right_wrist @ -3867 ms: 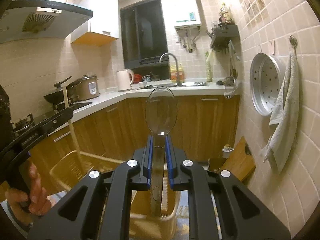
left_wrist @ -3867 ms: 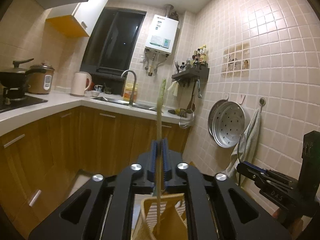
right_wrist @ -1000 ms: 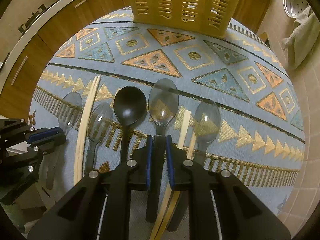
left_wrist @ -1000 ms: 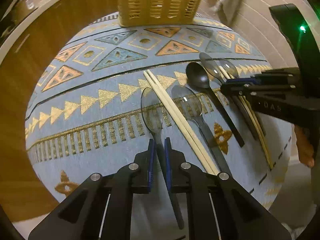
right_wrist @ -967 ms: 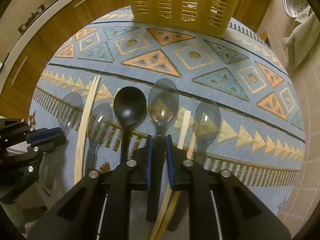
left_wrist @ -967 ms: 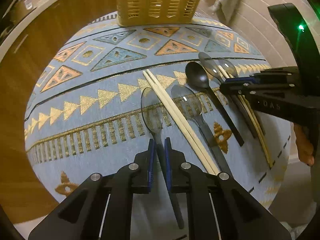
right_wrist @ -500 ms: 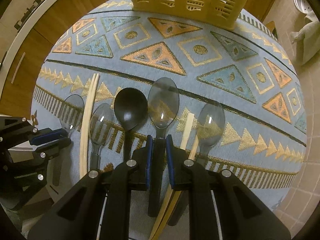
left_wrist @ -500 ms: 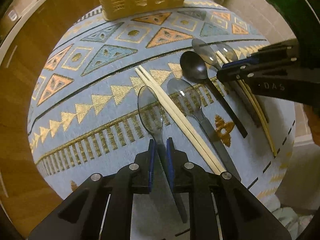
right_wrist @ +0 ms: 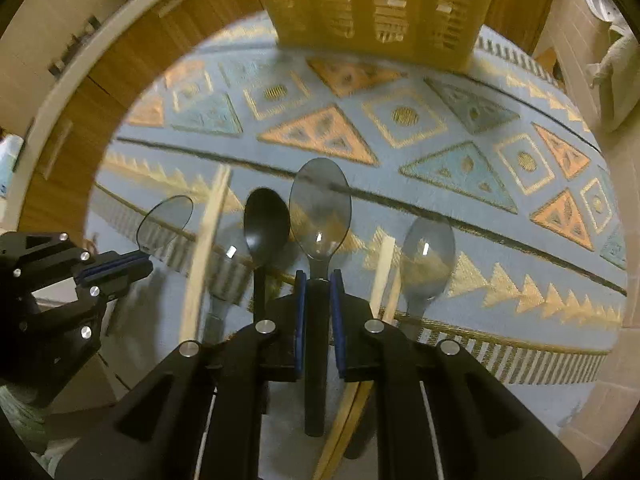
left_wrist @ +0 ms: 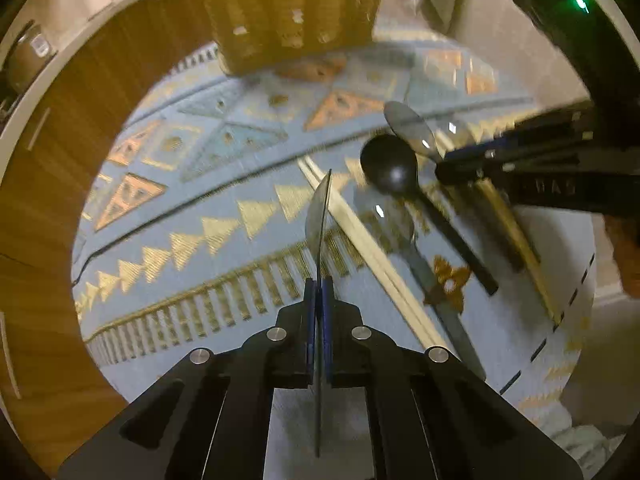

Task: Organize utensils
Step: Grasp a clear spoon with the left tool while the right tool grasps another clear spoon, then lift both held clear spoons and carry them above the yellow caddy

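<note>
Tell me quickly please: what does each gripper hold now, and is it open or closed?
Left gripper: closed on a clear spoon, turned edge-on.
Right gripper: closed on a second clear spoon, bowl facing up.

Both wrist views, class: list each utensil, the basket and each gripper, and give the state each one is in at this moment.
Left gripper: shut on a clear spoon, lifted and turned edge-on.
Right gripper: shut on a second clear spoon, bowl facing up.
Black spoon: lying flat on the cloth.
Chopsticks: lying flat as a pair.
Far-right clear spoon: lying flat.
Yellow basket: upright on the cloth.
</note>
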Tool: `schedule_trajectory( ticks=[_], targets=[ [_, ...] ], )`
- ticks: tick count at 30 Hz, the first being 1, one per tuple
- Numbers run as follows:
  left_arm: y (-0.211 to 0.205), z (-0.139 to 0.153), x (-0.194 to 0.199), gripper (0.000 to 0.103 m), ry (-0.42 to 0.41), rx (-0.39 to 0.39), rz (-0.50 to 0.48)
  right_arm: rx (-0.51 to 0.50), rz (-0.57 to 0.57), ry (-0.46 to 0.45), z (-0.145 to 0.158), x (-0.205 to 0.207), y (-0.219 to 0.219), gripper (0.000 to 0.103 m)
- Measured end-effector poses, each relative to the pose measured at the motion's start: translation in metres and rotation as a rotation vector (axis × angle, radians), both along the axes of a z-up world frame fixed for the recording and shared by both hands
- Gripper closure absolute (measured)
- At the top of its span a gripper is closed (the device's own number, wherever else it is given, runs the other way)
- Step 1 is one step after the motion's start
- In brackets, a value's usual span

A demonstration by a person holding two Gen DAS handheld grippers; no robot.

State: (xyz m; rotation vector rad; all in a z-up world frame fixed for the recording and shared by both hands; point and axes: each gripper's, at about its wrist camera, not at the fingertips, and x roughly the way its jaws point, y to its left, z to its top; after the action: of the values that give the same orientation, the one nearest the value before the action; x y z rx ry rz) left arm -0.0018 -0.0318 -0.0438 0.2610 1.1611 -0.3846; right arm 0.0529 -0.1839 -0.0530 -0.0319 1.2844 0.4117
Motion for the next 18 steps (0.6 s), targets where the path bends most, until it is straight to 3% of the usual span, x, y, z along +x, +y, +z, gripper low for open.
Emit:
schedule_trajectory(
  ticks=[6, 13, 18],
  targets=[
    [0.022, 0.019, 0.002, 0.102, -0.073, -0.196, 0.05, 0.13, -0.03, -0.072, 0.016, -0.005, -0.012, 0.093],
    [0.027, 0.067, 0.013, 0.102, -0.258, -0.385, 0.076, 0.261, -0.056, -0.202, 0.049, -0.007, -0.021, 0.093],
    [0.027, 0.104, 0.026, 0.102, -0.417, -0.489, 0.083, 0.317, -0.087, -0.362, 0.09, 0.003, -0.033, 0.093]
  ],
)
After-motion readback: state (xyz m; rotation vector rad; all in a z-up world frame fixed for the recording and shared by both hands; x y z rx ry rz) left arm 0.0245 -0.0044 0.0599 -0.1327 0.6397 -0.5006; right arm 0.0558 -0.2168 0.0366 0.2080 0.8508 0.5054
